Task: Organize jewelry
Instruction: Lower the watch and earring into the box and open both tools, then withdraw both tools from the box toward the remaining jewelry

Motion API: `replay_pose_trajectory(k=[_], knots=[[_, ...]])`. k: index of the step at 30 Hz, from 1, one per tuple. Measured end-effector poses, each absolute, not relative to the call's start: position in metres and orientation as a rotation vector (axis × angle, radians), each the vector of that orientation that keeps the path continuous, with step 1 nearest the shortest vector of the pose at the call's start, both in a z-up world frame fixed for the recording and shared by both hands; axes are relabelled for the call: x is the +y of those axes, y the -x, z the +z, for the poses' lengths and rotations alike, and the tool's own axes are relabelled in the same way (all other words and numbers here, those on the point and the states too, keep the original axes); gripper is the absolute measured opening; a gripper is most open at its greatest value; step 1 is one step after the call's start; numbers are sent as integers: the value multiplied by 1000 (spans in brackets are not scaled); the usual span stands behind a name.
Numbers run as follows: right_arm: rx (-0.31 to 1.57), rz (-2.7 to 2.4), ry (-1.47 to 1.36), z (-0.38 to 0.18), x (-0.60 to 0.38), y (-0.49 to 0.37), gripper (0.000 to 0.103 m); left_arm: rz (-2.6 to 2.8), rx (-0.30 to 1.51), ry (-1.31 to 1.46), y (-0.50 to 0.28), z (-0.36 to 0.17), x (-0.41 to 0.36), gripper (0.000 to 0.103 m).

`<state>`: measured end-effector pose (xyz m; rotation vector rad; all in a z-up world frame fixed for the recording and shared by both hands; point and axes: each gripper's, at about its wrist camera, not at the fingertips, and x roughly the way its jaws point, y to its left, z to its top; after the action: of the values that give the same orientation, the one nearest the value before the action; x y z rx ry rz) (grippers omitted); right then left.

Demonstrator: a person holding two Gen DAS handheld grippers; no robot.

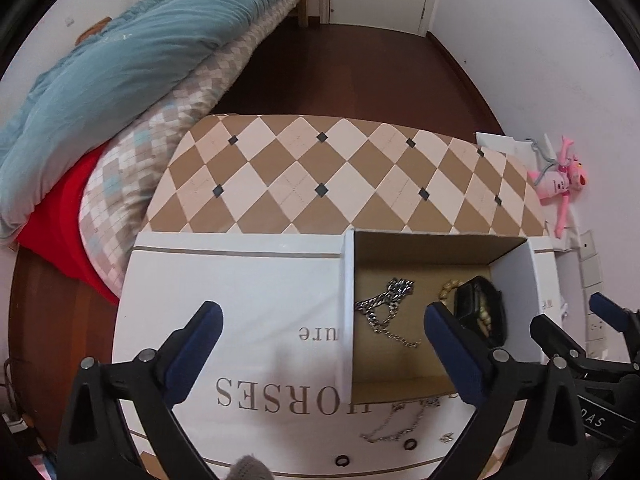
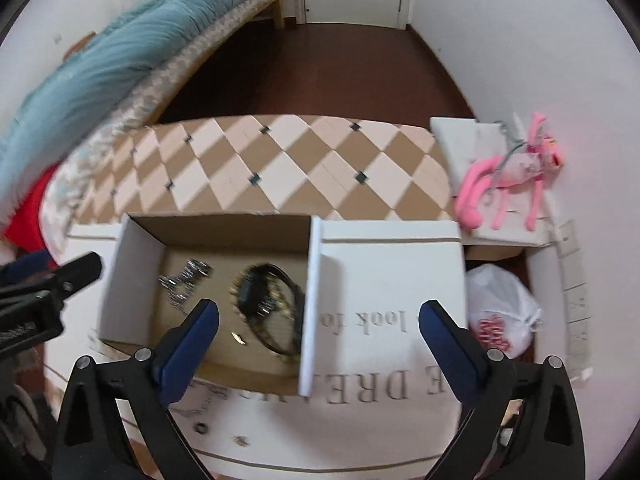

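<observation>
An open cardboard box (image 1: 516, 280) (image 2: 132, 276) sits on a white printed surface (image 1: 248, 288). Inside lie a silver chain (image 1: 386, 306) (image 2: 182, 280), a black watch (image 1: 478, 308) (image 2: 260, 296) and a beaded bracelet (image 1: 448, 290). In front of the box lie a thin chain (image 1: 394, 426), two dark rings (image 1: 410, 445) (image 2: 201, 427) and a small earring (image 1: 446, 437) (image 2: 240, 440). My left gripper (image 1: 322, 344) is open and empty, left of the box's front. My right gripper (image 2: 318, 340) is open and empty over the box's right wall; it also shows in the left wrist view (image 1: 568, 316).
A diamond-patterned board (image 1: 320, 176) lies behind the box. A bed with a teal quilt (image 1: 120, 60) is at left. A pink plush toy (image 2: 516, 172) and a white plastic bag (image 2: 500, 312) are at right, by the wall.
</observation>
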<state>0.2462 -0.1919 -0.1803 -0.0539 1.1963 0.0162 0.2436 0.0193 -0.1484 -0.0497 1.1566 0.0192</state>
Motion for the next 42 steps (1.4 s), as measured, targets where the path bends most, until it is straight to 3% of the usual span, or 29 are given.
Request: replay_pose_trajectory(k=[24, 29, 36, 39, 40, 41, 42], knots=[[1097, 20, 36, -136, -181, -174, 103, 18, 1062, 22, -177, -108, 18, 103], [1148, 47, 37, -169, -176, -143, 103, 30, 1068, 3, -140, -131, 21, 103], [1230, 59, -19, -221, -178, -112, 102, 52, 1209, -20, -115, -198, 21, 102], [1250, 54, -50, -237, -181, -107, 89, 66, 1245, -24, -110, -221, 17, 102], [1261, 52, -61, -242, -183, -106, 76, 68, 1259, -19, -109, -228, 16, 102], [1269, 49, -64, -244, -184, -106, 67, 68, 1272, -16, -109, -234, 15, 98], [1275, 49, -69, -247, -185, -105, 66, 65, 1280, -10, -109, -239, 15, 89]])
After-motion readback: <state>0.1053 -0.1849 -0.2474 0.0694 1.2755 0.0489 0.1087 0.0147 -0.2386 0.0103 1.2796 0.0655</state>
